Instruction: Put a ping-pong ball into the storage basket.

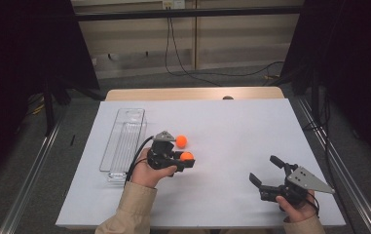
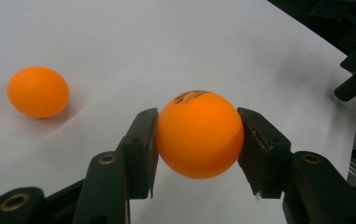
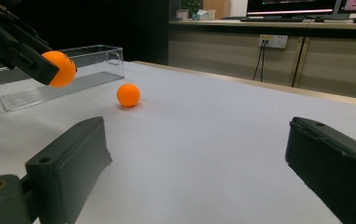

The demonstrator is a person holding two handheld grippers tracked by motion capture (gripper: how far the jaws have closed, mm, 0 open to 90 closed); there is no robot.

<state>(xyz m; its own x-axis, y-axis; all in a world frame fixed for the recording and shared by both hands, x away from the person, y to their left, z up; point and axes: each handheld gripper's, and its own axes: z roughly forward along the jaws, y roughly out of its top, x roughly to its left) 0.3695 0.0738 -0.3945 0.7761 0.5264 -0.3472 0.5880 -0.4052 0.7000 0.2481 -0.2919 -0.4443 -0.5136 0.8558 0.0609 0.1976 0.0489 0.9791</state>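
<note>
1. Table: covered by a white sheet, everything is set on it.
2. Clear tray: laid lengthwise at the left part of the sheet, long and narrow; seen upright with see-through walls in the right gripper view.
3. Right gripper: held low at the near right, jaws spread wide, nothing between them; well apart from both balls.
4. Left gripper: held near the sheet's middle, just right of the tray, jaws pinching the held ball.
5. Held ball: orange, black print on top, clamped on both sides by the pads, lifted off the sheet as seen in the right gripper view.
6. Loose ball: orange, resting on the sheet just beyond the held ball, not touched by either gripper.
</note>
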